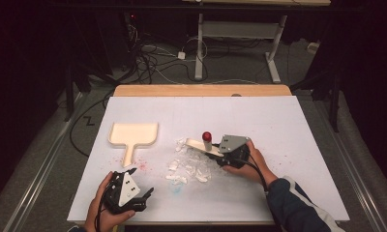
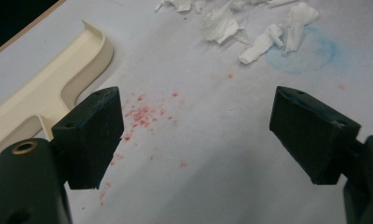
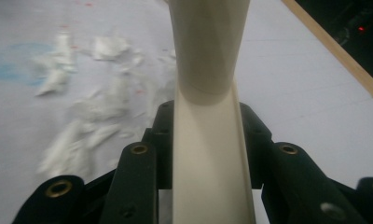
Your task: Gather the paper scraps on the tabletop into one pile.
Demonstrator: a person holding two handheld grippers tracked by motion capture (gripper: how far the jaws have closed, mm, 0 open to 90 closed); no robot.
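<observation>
the right gripper clamped the stiff, light cream brush handle beside the flimsy paper scraps, likely easily scattered, while the left gripper gaped empty near the rigid dustpan.

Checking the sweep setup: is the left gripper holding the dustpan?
No: the left gripper has open jaws over bare table, and the dustpan lies beside it untouched.
</observation>
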